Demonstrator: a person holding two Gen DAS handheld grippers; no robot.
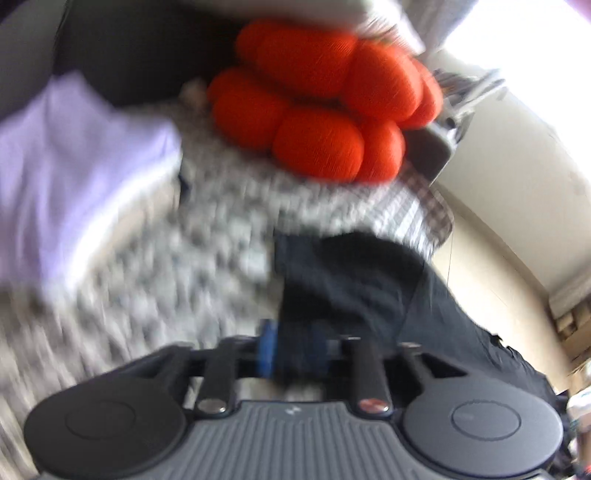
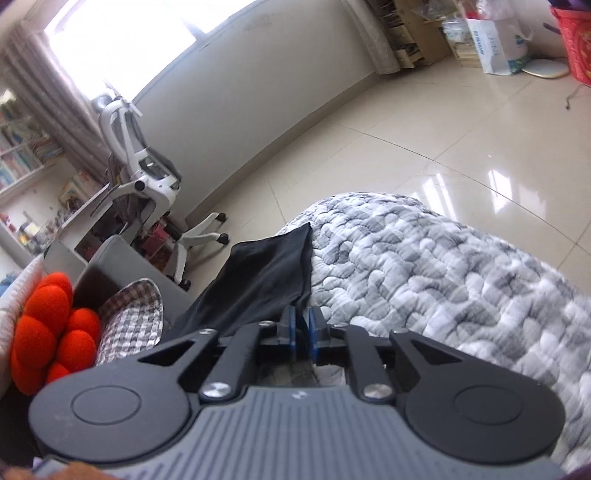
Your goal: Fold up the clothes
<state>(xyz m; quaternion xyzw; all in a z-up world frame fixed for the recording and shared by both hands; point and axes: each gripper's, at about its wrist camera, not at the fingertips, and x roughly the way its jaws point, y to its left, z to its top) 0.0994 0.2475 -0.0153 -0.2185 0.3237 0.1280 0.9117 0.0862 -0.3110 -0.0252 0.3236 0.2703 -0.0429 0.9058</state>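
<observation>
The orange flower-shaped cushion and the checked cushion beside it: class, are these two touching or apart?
Touching. In the right wrist view the orange flower-shaped cushion presses its petals against the checked cushion, with no gap showing between them.

You have an orange knotted cushion [image 1: 317, 107] lying at the far end of the grey-and-white quilt [image 2: 443, 266], and just beside it sits a checked pillow [image 2: 133, 317]. Behind them you can see a grey sofa arm [image 2: 110, 262]. Look past that to the white office chair [image 2: 147, 166] on the glossy tiled floor [image 2: 424, 122], near the curtain [image 2: 48, 96] and the bright window [image 2: 122, 33]. Far off, a white bag [image 2: 495, 48] stands beside a red basket [image 2: 576, 44].
</observation>
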